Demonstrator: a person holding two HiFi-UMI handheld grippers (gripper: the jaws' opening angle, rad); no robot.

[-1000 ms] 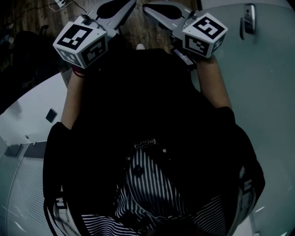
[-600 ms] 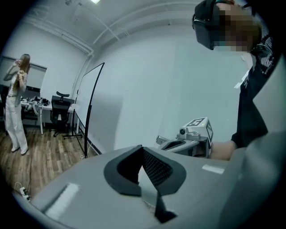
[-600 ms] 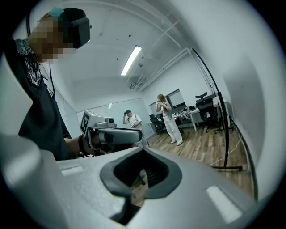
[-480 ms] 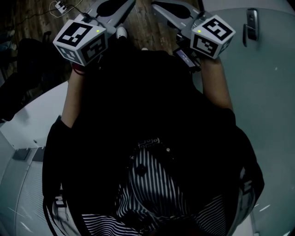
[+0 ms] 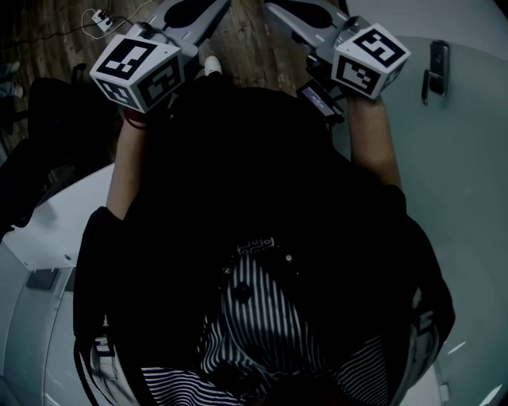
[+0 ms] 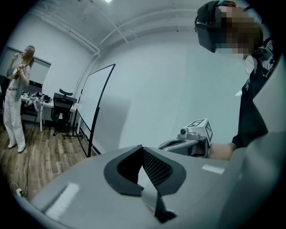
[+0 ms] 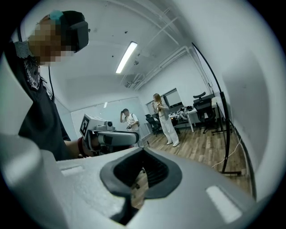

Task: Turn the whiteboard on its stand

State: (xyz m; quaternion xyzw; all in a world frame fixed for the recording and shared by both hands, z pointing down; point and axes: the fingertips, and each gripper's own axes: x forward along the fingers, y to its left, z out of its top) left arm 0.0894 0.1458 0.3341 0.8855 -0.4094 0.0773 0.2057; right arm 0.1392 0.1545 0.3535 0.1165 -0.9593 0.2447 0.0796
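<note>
The whiteboard stands on a wood floor, white with a thin black frame, left of and beyond my left gripper. In the right gripper view the whiteboard fills the right edge, its black stand foot on the floor. Both grippers are apart from the board. My left gripper's jaws are shut with nothing between them. My right gripper is likewise shut and empty. In the head view their marker cubes sit side by side in front of the person's dark top, jaw tips cut off at the top.
A pale glass door with a handle is at the right. A power strip and cable lie on the floor ahead. Desks and office chairs stand behind the board. Two people stand further back in the room.
The floor, power strip and door handle have slid down in the head view, and a white shoe has appeared. Both grippers keep their place before the body, jaws unchanged.
</note>
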